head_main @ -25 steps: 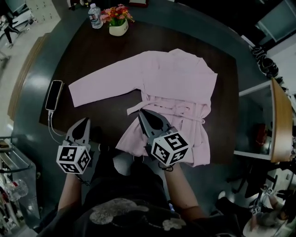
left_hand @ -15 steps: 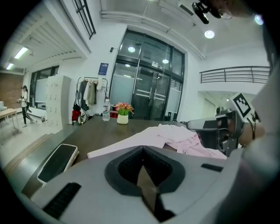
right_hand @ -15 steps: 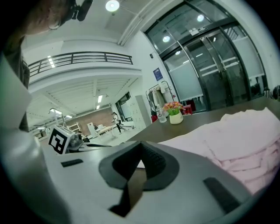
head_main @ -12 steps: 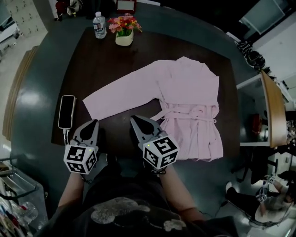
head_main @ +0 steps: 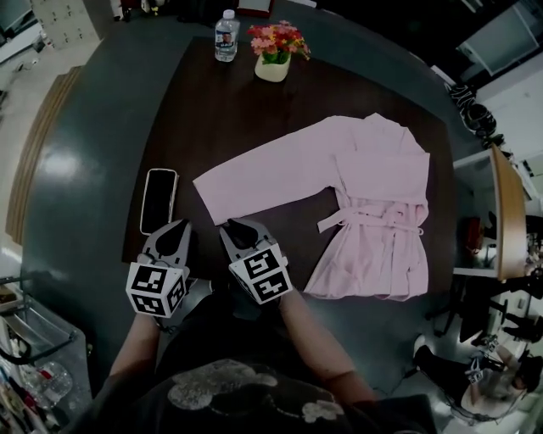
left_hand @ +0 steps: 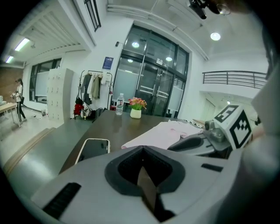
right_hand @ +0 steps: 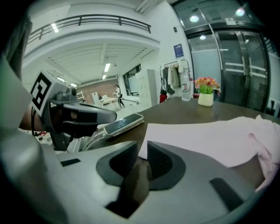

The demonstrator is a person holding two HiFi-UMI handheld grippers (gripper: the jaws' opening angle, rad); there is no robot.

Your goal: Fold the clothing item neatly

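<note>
1. Two grippers were held side by side over the near edge of the table [head_main: 221,110], one in each hand, and each carried one marker cube
2. The left gripper [head_main: 180,226] had its two jaws pressed together with nothing between them, and it pointed toward the near end of the phone [head_main: 159,200]
3. The right gripper [head_main: 234,226] had just been opening its two jaws; they stood only a slit apart with nothing in the gap, and its tip sat just beside the near corner of the cuff [head_main: 205,197], though contact could not be told
4. One garment, a pink robe [head_main: 377,182], lay flat on the dark table to the right of centre, with its collar away from the person and its hem at the near edge
5. One sleeve [head_main: 263,174] stretched out to the left, and one belt [head_main: 373,218] was tied across the waist
6. One phone lay face up just left of the cuff
7. One water bottle [head_main: 225,24] and one pot of flowers [head_main: 276,52] stood near each other at the far edge, well apart from the robe
</note>
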